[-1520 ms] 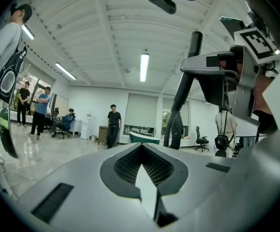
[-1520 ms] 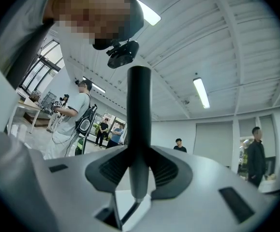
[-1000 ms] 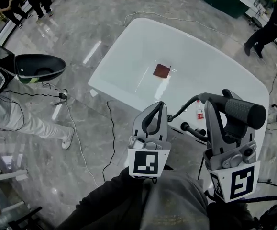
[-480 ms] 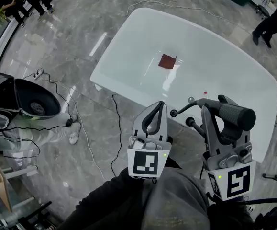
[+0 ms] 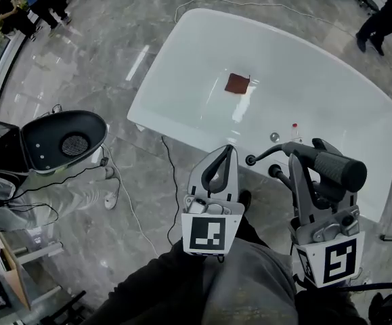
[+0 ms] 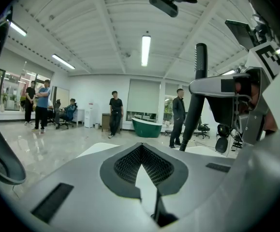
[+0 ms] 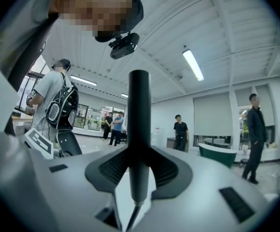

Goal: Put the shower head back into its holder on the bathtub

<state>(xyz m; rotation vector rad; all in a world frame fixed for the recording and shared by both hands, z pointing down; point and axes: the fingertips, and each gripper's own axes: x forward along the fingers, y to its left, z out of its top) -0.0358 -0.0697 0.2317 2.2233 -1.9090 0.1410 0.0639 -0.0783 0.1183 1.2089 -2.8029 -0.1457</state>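
The white bathtub (image 5: 182,66) lies ahead on the marble floor, with a brown patch (image 5: 237,84) on its bottom. A small chrome fitting (image 5: 274,137) and a dark knob (image 5: 275,171) sit on its near rim. My right gripper (image 5: 312,156) is shut on the dark shower head (image 5: 338,166), which lies across its jaws. The hose (image 5: 267,153) runs from it to the rim. In the right gripper view the shower head (image 7: 139,129) stands upright between the jaws. My left gripper (image 5: 228,149) hovers to the left, shut and holding nothing.
A black shell-shaped device (image 5: 63,141) and a person in pale trousers (image 5: 47,198) are at the left. Cables (image 5: 138,215) trail over the floor by the tub's near corner. Other people stand far off, and a green bathtub (image 6: 147,127) shows in the left gripper view.
Both grippers have sunk a little and stand closer to the tub's near rim. The right one still holds the shower head. The black device at the left has shifted in view.
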